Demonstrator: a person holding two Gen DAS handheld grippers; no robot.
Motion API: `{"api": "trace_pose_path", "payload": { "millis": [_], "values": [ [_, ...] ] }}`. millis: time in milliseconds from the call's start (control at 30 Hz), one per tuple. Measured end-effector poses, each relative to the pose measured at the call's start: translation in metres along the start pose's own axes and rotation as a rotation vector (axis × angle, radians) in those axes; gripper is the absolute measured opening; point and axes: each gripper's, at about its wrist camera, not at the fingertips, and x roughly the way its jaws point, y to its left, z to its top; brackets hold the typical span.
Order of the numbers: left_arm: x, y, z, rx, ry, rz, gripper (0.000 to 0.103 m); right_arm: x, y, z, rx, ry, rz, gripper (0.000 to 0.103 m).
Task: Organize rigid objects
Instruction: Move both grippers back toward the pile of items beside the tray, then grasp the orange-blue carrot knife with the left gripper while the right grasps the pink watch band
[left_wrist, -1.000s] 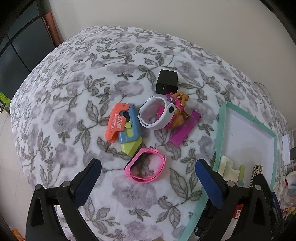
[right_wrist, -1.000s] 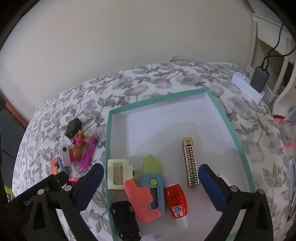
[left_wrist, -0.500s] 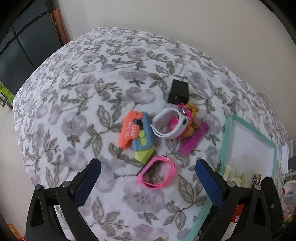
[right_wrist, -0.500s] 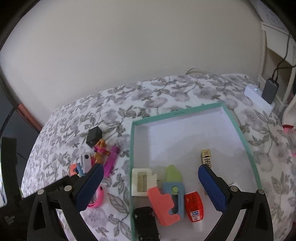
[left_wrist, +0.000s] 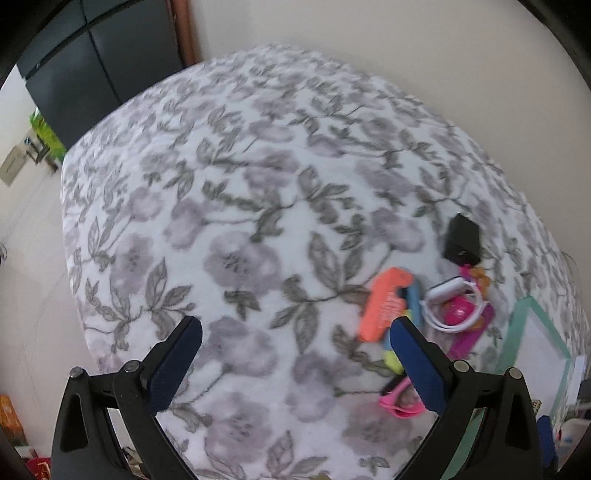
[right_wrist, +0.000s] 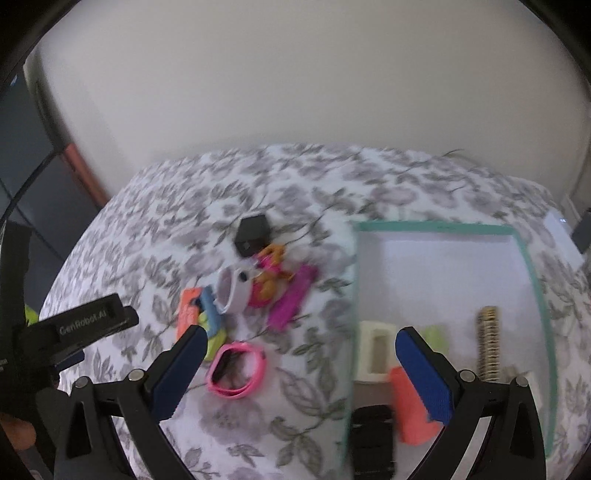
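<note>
Both tongs (left_wrist: 295, 334) (right_wrist: 297, 341) agape, empty.

Grey-floral cloth (left_wrist: 258, 229), seemingly teal-rimmed tray (right_wrist: 532, 266)

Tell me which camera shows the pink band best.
The right wrist view: the pink band lies whole on the floral cover, its full loop visible between the open right gripper's fingers, though slightly blurred. In the left wrist view the band is mostly hidden behind one finger of the open left gripper.
</note>
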Motion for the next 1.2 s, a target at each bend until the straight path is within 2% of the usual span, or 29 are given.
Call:
{"api": "trace_pose_path", "payload": {
  "millis": [333, 633, 733, 867, 1000, 1200],
  "values": [
    [0.033, 0.009, 0.000, 0.011, 0.085, 0.021, 0.102, 0.056, 0.028, -0.020, -0.030, 0.160, 0.033, 0.103],
    [0.051, 0.022, 0.002, -0.007, 0.123, 0.021, 0.102, 0.086, 0.049, -0.030, -0.077, 0.221, 0.008, 0.102],
    [0.052, 0.024, 0.004, -0.003, 0.120, -0.001, 0.102, 0.094, 0.058, -0.034, -0.128, 0.234, -0.034, 0.096],
    [0.052, 0.020, 0.006, 0.009, 0.112, -0.029, 0.102, 0.096, 0.060, -0.036, -0.171, 0.232, -0.084, 0.092],
    [0.052, 0.010, 0.008, 0.024, 0.114, -0.066, 0.102, 0.093, 0.054, -0.034, -0.155, 0.229, -0.072, 0.088],
    [0.053, -0.003, 0.008, 0.065, 0.102, -0.102, 0.102, 0.086, 0.038, -0.029, -0.130, 0.221, -0.063, 0.075]
  ]
}}
